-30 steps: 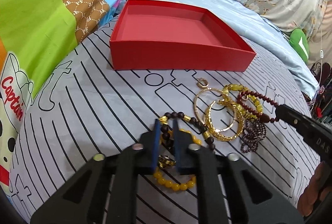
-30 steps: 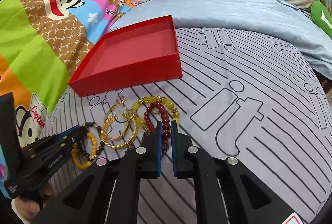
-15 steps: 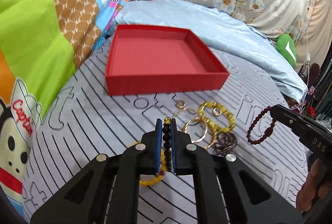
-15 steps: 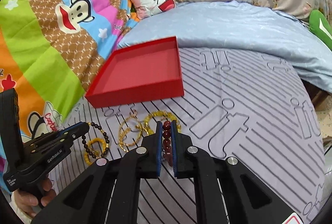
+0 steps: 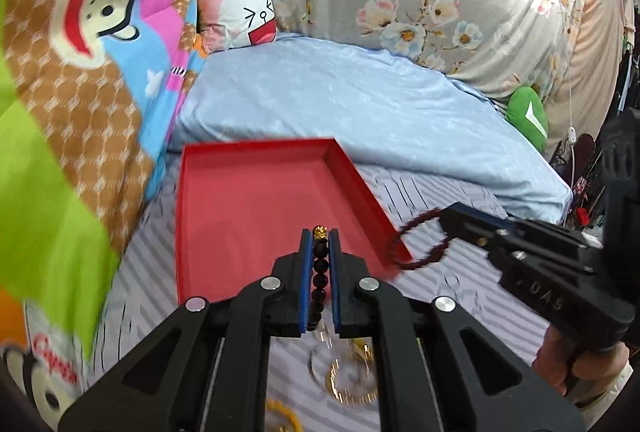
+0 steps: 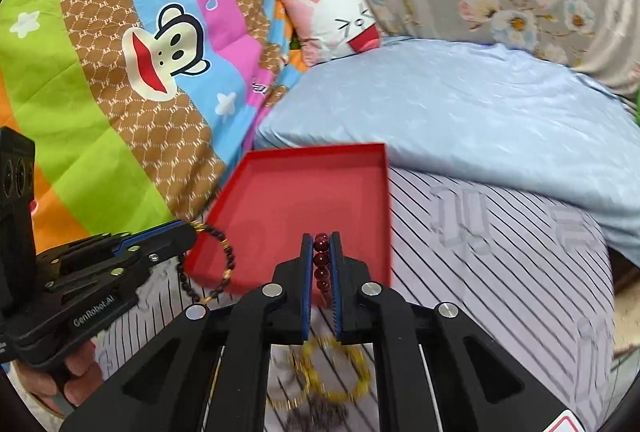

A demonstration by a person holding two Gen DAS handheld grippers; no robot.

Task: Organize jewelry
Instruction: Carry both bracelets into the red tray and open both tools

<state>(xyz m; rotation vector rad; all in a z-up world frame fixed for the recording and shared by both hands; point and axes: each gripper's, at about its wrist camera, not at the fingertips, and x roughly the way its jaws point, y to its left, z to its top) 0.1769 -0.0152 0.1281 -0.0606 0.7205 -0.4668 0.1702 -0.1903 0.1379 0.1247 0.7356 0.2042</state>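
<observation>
Both sets of fingers were pinched: left gripper (image 5: 320, 244) on the dark bead bracelet (image 5: 320, 272), right gripper (image 6: 321, 246) on the red bead bracelet (image 6: 321, 260), over the red tray (image 6: 288, 199). Light, floppy, slippery strands, so I'd grip across the beads.

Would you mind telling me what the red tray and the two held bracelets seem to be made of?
Red tray: likely matte cardboard, with thin, crisp walls. Dark bracelet: dull, possibly wooden beads plus gold-coloured spacers. Red bracelet: glossy dark-red beads, maybe glass or polished stone.
</observation>
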